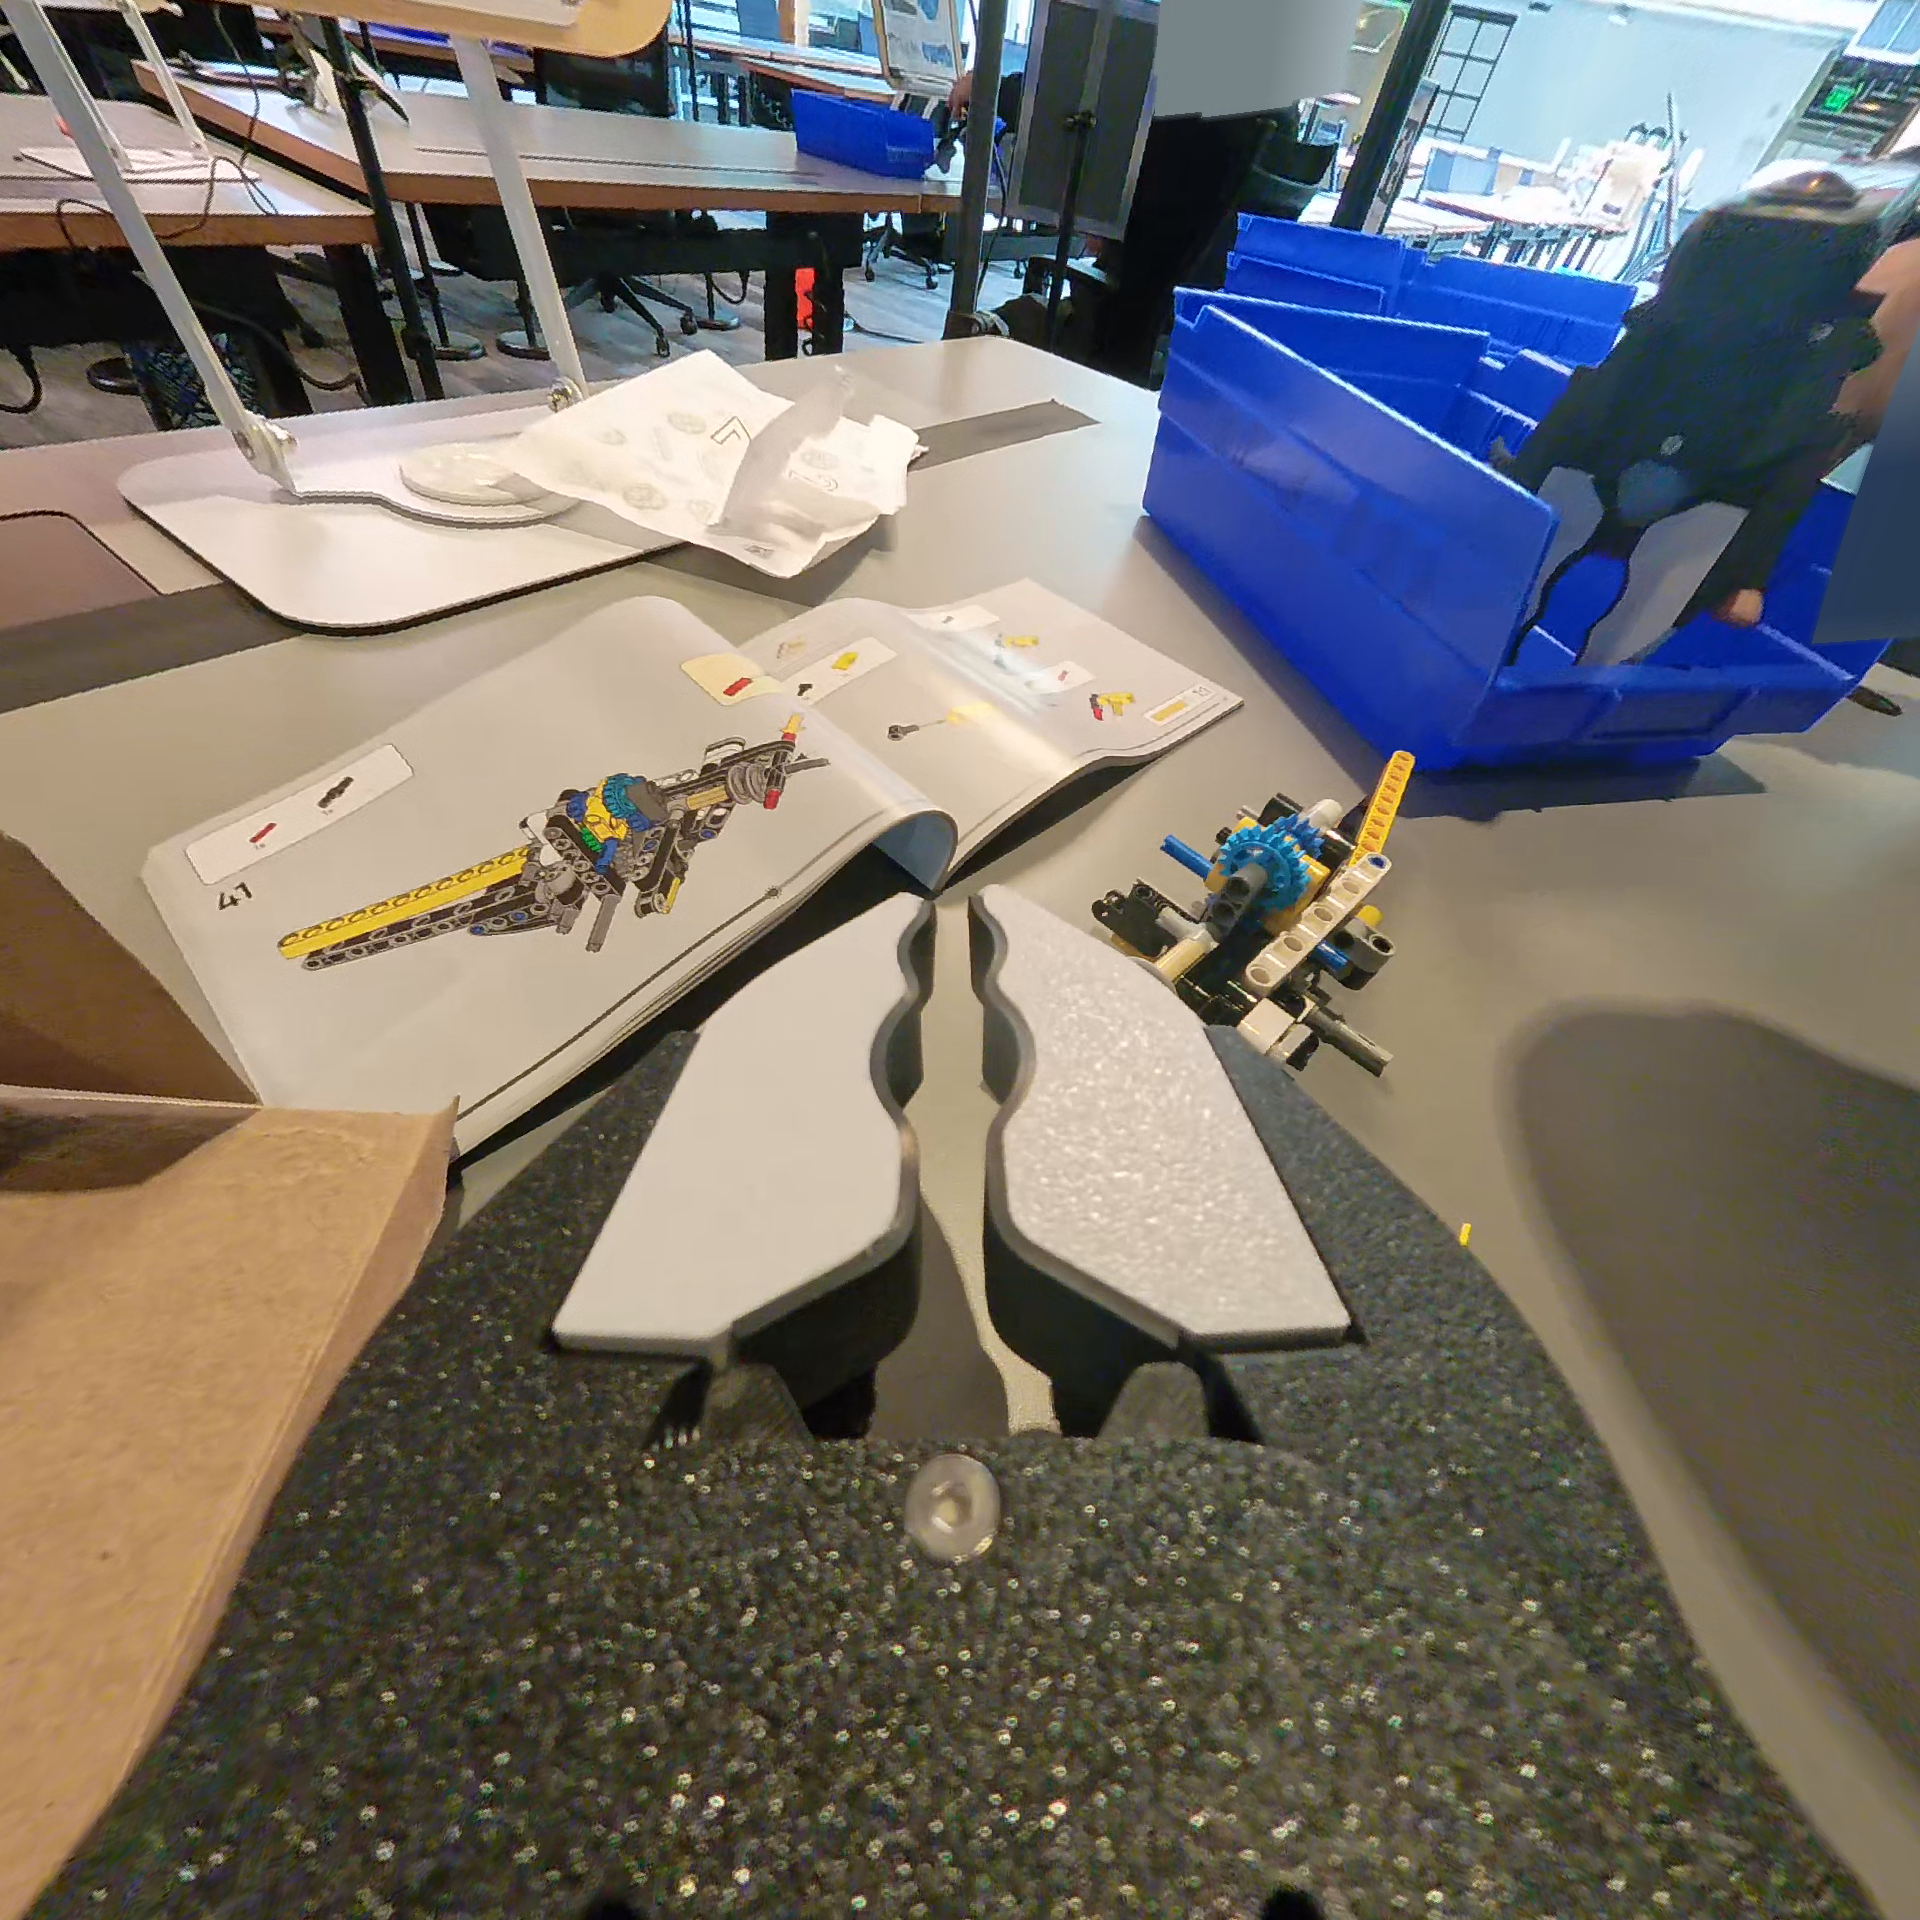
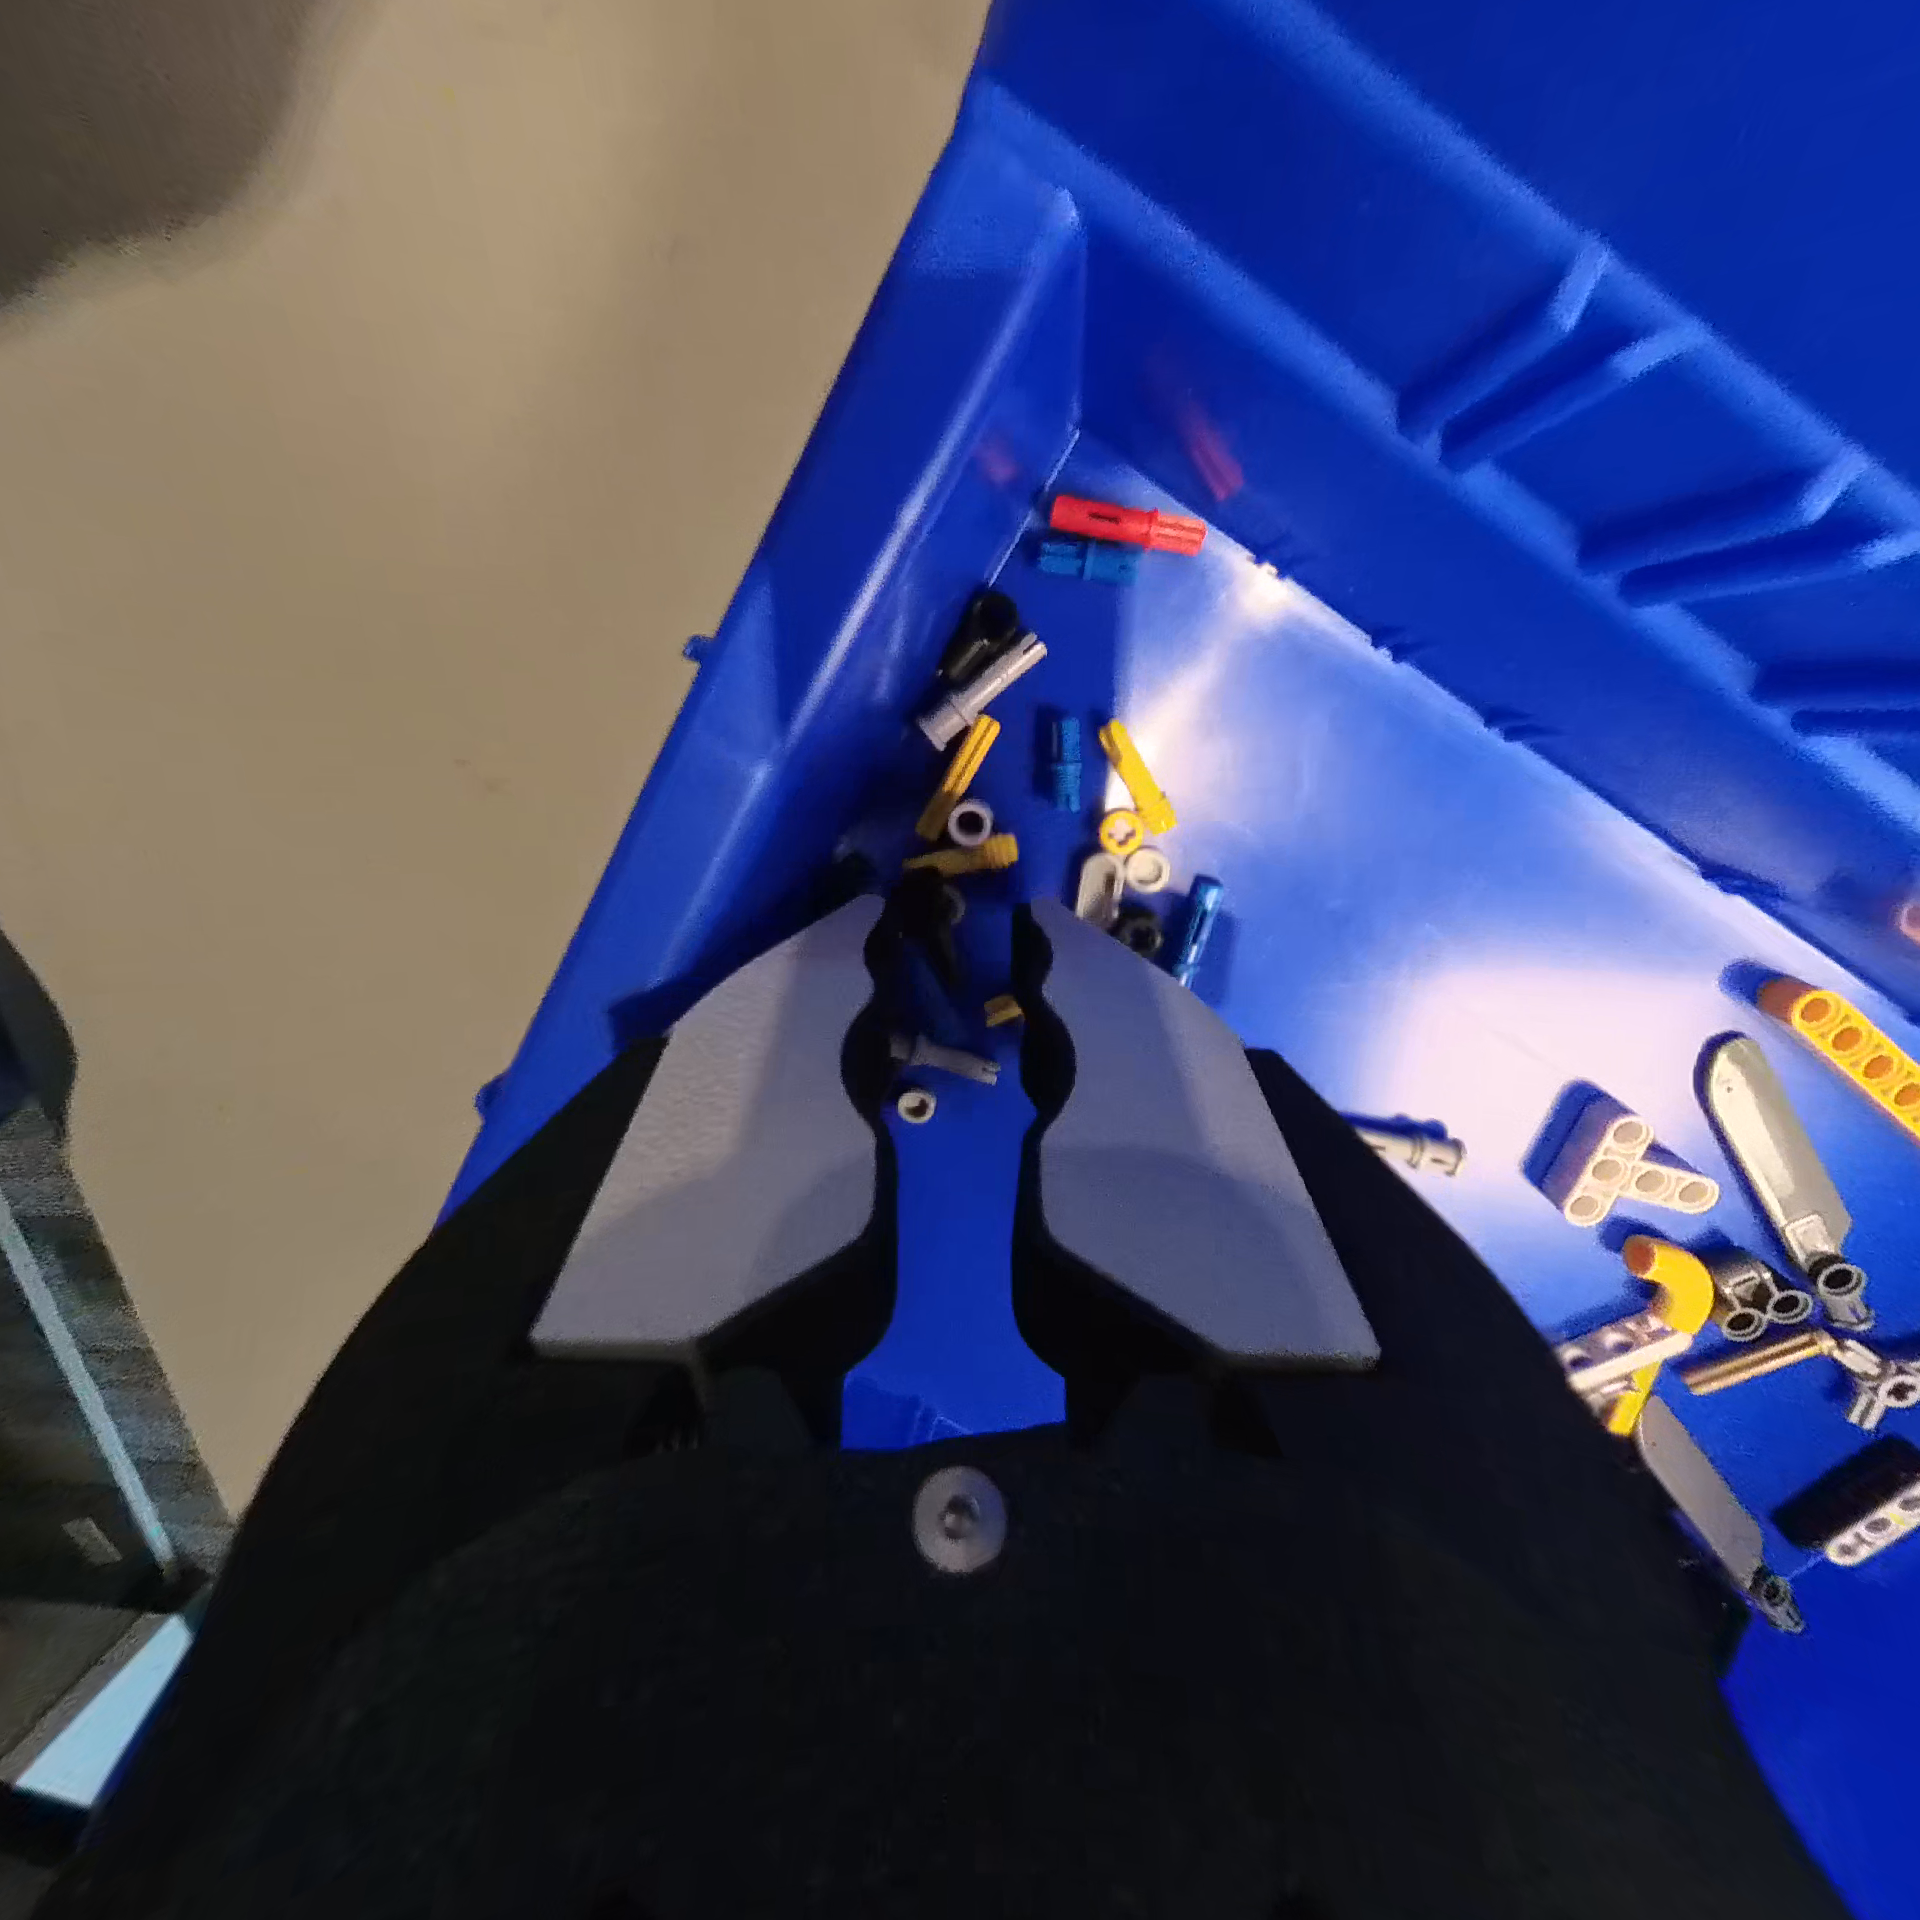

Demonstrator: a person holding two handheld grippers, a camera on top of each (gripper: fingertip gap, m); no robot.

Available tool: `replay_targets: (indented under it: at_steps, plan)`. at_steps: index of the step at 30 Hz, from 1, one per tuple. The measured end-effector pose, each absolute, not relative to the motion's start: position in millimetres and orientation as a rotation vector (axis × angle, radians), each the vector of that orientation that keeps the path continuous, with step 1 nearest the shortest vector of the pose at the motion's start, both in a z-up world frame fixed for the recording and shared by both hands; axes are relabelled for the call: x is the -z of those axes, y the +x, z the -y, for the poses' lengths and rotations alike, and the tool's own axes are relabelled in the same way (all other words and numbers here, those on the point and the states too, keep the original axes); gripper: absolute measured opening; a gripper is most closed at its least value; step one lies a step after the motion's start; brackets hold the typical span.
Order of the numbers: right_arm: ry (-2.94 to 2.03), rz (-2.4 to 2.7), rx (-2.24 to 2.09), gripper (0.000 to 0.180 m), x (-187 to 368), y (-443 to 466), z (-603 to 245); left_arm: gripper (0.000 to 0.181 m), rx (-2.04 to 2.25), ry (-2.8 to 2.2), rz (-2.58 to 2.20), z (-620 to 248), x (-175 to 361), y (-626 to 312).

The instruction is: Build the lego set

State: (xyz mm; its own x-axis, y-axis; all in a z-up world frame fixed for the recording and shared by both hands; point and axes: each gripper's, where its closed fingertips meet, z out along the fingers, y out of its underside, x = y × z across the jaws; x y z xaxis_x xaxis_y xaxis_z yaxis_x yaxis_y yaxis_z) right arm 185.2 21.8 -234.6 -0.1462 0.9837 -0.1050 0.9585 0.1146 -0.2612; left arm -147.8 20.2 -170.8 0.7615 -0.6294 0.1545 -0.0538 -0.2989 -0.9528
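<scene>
Our left tongs [image 1: 951, 904] hover low over the grey tabletop [image 1: 1455, 1039], the tips nearly together with only a thin slit between them and nothing held. Just right of the tips sits the model [image 1: 1262, 914], its long axis running from near us away toward the blue bin [image 1: 1351, 540]; a yellow beam [image 1: 1387, 805] slants up at its far end. Left of it the manual [image 1: 582, 831] lies open.

Our right tongs [image 2: 948, 914] reach down into the bin [image 2: 1351, 499] near a corner, the tips set a narrow way apart around loose pins [image 2: 966, 790] on the floor; we cannot tell whether they grip any. A red pin [image 2: 1127, 522] lies crosswise in the corner beyond.
</scene>
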Motion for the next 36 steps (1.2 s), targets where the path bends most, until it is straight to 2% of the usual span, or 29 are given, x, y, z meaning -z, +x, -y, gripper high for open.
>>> replay_targets:
  at_steps: [3,8,18,26,32,36]
  plan:
    - [-1.996,2.283,-0.392,0.018,235,190,-21,0.006,0.62,-1.805,-0.532,-20,171,-148]
    - [-1.976,2.302,-0.405,0.005,235,191,-18,0.005,0.618,-1.805,-0.53,-20,171,-148]
    - [-1.99,2.276,-0.425,0.003,230,189,-19,0.005,0.605,-1.785,-0.541,-19,169,-147]
    - [-1.965,2.292,-0.215,0.003,200,190,-16,0.008,0.511,-1.73,-0.625,-3,163,-142]
    - [-1.815,2.288,-0.211,0.002,148,145,13,0.011,0.51,-1.638,-0.703,35,138,-118]
    - [-1.626,2.342,-0.373,0.002,138,80,55,0.014,0.604,-1.553,-0.843,76,131,-74]
